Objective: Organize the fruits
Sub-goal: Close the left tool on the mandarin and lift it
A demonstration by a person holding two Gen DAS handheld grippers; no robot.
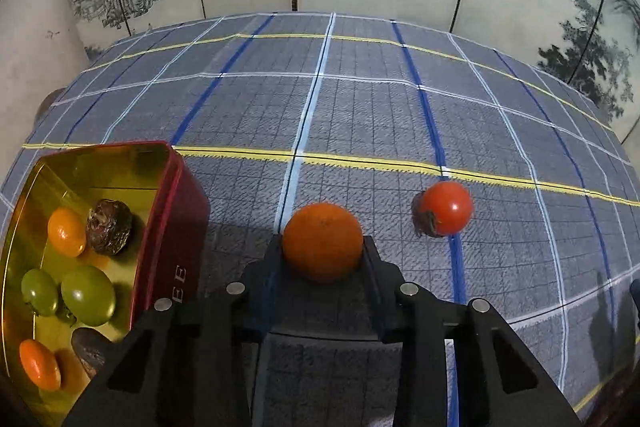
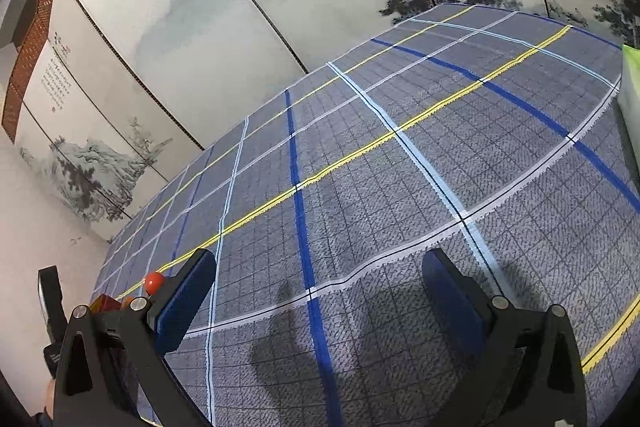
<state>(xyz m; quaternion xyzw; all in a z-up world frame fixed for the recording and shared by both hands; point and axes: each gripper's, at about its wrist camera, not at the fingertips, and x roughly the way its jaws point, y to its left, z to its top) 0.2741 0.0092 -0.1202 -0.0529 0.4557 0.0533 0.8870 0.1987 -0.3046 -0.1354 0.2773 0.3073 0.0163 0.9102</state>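
The left gripper (image 1: 323,247) is closed on the orange (image 1: 322,242), pads against its two sides, the fruit low over or on the cloth (image 1: 360,115); which, I cannot tell. The right gripper (image 2: 316,303) stands wide apart and empty over bare cloth. The tin (image 1: 176,211) sits just left of the orange, already holding several small fruits. Risk, in my judgement: the grip sits near the fingertips on a round skin, so a quick swing could roll the orange free. A low carry could strike the tin's near wall. The tomato (image 1: 446,207) lies near on the right and could be knocked. Open cloth extends ahead and right; the table edge is well apart.
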